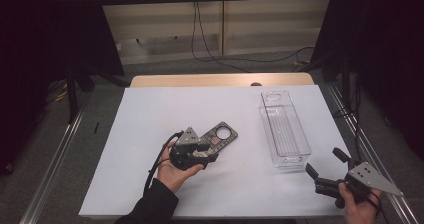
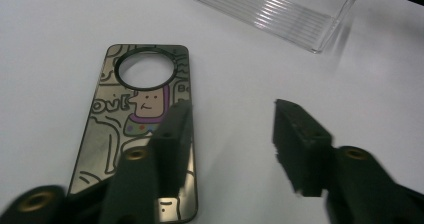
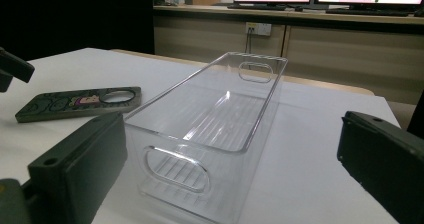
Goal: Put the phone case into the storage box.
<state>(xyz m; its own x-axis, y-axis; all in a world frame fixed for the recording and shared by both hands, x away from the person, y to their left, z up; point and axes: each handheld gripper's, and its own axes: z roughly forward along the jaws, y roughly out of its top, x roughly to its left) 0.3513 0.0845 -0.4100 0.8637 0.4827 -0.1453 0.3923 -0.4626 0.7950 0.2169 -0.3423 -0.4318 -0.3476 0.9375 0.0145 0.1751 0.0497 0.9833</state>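
Tag (image 2: pixel 140 129) lay flat on table (image 1: pixel 150 134), ungripped; left gripper (image 2: pixel 227 134) jaws apart, one over it, perhaps touching. Bin (image 3: pixel 210 129) empty, right gripper (image 1: pixel 327 166) agape nearby. Likely transfer unstarted.

Cartoon-printed door hanger (image 2: pixel 142 129) flat on white table, round hole far end.

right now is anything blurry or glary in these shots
Left gripper view: the black fingers sit soft and out of focus up close, and the flat cartoon-printed plate with a round hole shows a dull sheen. Right gripper view: the clear plastic bin carries bright glints on its rim. High view: dim, with dark surroundings.
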